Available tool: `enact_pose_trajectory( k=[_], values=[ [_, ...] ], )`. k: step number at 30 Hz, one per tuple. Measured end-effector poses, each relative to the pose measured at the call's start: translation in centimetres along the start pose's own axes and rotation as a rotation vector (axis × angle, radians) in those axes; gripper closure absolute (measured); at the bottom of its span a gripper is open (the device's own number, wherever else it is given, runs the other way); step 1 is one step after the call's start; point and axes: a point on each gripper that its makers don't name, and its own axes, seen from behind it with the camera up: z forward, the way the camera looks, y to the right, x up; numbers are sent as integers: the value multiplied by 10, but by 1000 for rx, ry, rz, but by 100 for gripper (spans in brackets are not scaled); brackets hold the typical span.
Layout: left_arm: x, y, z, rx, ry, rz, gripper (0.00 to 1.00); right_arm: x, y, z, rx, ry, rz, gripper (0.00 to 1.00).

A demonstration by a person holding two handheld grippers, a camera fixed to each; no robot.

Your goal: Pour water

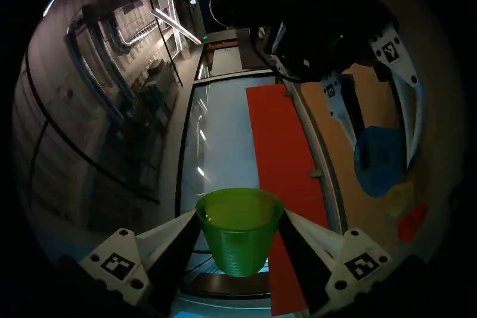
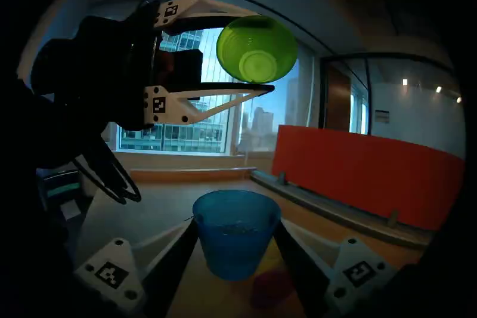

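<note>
My left fingers [image 1: 179, 246] are pinching the green cup [image 1: 239, 240], one finger pressing on each side. I am holding that hand rolled over, so the cup is lying tipped with its base turned toward my other hand. My right fingers [image 2: 179, 252] are pinching the blue cup [image 2: 237, 246] the same way. They are holding it upright and low by the surface [image 2: 149, 210], mouth open, ready as the catcher. Whether it is resting on the surface I cannot tell.

In the right gripper view the green cup is hanging high above the blue one, against the window [image 2: 197, 121]. I am judging that the height is giving a stream room to fall. Whether any water is running I cannot tell. A red panel [image 2: 369, 169] is standing along the far edge, well apart from both cups.
</note>
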Motion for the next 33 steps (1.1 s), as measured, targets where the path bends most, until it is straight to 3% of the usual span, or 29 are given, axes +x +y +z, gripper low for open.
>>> enact_pose_trajectory(
  k=[8, 12, 21, 27, 33],
  values=[
    [-5, -2, 1, -6, -1, -11, 14, 0, 0, 0, 0, 3, 1, 12],
    [-10, -3, 1, -15, -7, -69, 14, 0, 0, 0, -2, 3, 1, 12],
    [-17, 1, 4, -22, -13, -303, 14, 2, 2, -1, -10, 14, 7, 12],
    [-21, 4, 7, -20, -13, -502, 14, 7, 5, -2, -17, 24, 9, 12],
    [-27, 7, 8, -21, -15, -644, 14, 10, 8, -2, -24, 31, 10, 12]
  ],
)
